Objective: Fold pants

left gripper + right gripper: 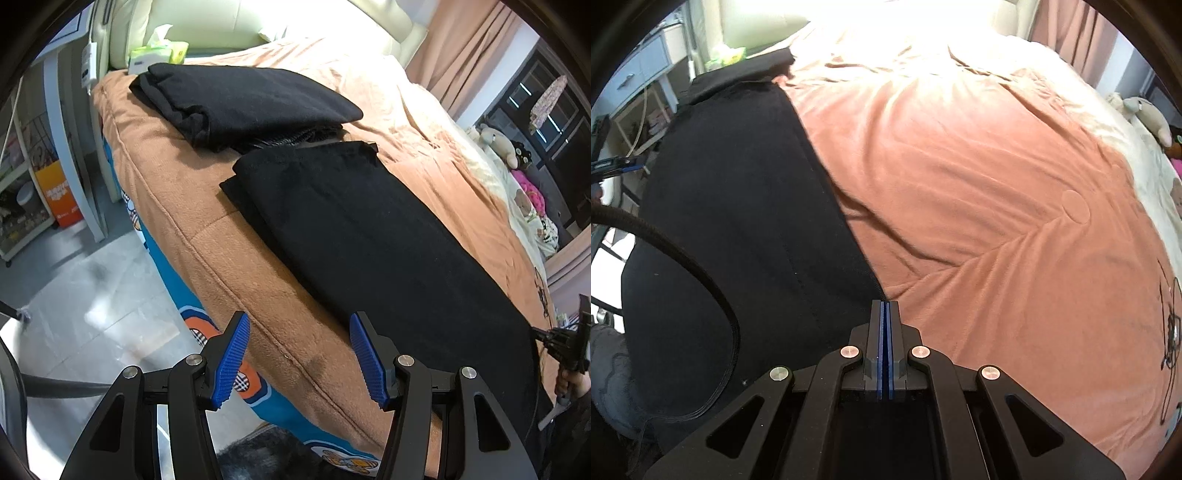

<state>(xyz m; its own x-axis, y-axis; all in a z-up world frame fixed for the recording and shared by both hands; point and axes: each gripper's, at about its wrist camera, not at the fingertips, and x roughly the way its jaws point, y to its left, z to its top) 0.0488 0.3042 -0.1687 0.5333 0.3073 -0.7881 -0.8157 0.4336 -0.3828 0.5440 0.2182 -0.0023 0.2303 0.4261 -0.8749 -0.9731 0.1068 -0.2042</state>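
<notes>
The black pants (388,236) lie flat on the bed near its left-hand edge, folded into a long narrow strip. Their long axis runs from the near end of the bed, by the person, away toward the headboard, roughly parallel to the mattress edge; the far end is squared off and a small corner sticks up there. Just beyond that end, and partly touching it, sits a second folded black garment (243,103), thicker and turned somewhat crosswise. Both rest on a peach-brown plush blanket (236,254) with a piped seam along its border; below it a blue cartoon-print sheet (177,266) hangs down the side of the mattress. A pack of tissues (159,51) lies by the cream padded headboard (207,26), plush toys (498,144) crowd the far right side, pinkish curtains (465,48) hang beyond, and the floor (96,280) is pale tile. The left gripper (299,354) hovers over the blanket's edge with its blue pads spread apart and nothing between them. The right gripper (884,308) sits over the pants' right-hand edge, its fingers pressed together; whether any cloth is caught between them I cannot tell.
</notes>
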